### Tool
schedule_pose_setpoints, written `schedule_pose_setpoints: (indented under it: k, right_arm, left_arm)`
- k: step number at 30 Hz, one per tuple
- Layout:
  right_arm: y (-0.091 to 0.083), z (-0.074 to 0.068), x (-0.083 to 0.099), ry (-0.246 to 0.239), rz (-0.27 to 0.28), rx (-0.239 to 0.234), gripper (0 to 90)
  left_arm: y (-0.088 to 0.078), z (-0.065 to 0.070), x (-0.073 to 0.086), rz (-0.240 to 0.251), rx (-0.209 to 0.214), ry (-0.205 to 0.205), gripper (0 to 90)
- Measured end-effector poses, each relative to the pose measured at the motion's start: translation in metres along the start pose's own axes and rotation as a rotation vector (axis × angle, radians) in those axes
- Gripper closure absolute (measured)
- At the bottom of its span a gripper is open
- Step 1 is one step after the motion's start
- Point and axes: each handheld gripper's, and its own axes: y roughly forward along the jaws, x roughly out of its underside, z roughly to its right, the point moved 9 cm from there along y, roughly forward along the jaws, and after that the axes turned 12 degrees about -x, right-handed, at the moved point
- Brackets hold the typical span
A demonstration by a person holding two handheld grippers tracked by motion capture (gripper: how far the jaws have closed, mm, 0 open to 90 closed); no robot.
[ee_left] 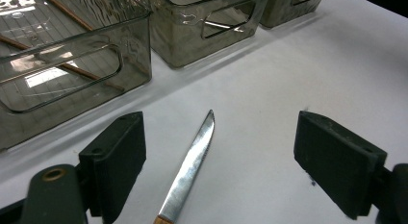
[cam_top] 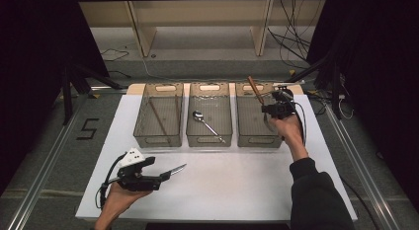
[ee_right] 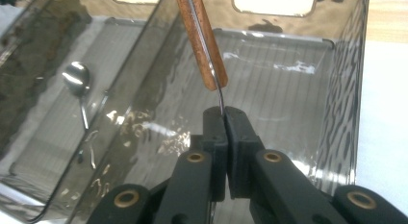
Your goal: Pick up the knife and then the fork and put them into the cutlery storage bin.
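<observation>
Wood-handled cutlery (ee_right: 202,41) hangs pinched by its metal end in the right claw (ee_right: 223,119) over the right-hand bin (cam_top: 257,136), held handle-up, likely so it can drop in cleanly. Left claw (ee_left: 219,161) stands wide apart astride a knife (ee_left: 190,168) lying on the white worktop (ee_left: 288,80), seemingly lined up to grasp it

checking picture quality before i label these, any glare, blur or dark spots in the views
High view: surroundings black, white table evenly lit. Left gripper view: window-like glare on the nearest clear bin, knife sharp. Right gripper view: bright streaks on the bin floor, wooden-handled utensil slightly soft.
</observation>
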Motion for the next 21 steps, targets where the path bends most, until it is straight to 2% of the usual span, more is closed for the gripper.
schedule_pose_setpoints:
  k: [12,13,14,15,18,21]
  right_arm:
    - [0.012,0.006,0.007,0.046,-0.034,0.029,86.3]
    - [0.013,0.007,0.007,0.048,-0.034,0.031,79.2]
    - [0.014,0.007,0.007,0.056,-0.038,0.03,67.4]
    - [0.014,0.006,0.007,0.06,-0.044,0.027,60.7]
    - [0.011,0.0,0.005,0.055,-0.027,-0.012,52.1]
    - [0.006,-0.005,0.002,0.036,-0.008,-0.037,48.9]
  left_arm:
    - [-0.001,-0.001,0.004,-0.002,-0.002,-0.011,18.3]
    - [-0.001,-0.001,0.004,-0.002,-0.002,-0.009,18.4]
    - [-0.001,-0.002,0.004,-0.002,-0.003,-0.008,18.4]
    - [-0.001,-0.002,0.004,-0.002,-0.004,-0.006,18.3]
    - [-0.001,-0.003,0.004,-0.004,-0.005,-0.005,18.3]
    - [-0.001,-0.003,0.005,-0.006,-0.007,-0.005,18.3]
